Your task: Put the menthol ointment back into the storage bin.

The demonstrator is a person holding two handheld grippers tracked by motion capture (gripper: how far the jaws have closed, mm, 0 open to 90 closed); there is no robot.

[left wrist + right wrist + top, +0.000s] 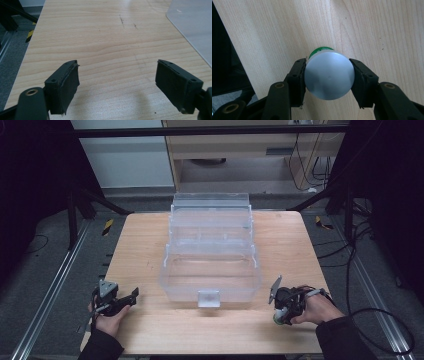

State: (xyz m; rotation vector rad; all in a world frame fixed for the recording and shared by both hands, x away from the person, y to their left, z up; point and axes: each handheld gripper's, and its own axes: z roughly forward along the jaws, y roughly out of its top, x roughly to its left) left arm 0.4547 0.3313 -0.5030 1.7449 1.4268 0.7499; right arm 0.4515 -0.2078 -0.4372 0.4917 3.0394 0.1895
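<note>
Your right gripper (pixel 329 77) is hiding the green bottle's (pixel 320 50) body beneath its grey cap (pixel 329 75); the frame edge is cropping the clear box (pixel 192 27).

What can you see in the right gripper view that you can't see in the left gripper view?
The right gripper view has the right gripper shut on a small round container with a grey lid and green body, seen from above its lid. The left gripper view has the left gripper with jaws wide apart, holding nothing, plus a corner of the clear plastic storage box and some grey floor beside the table. Both views share the light wooden table.
</note>
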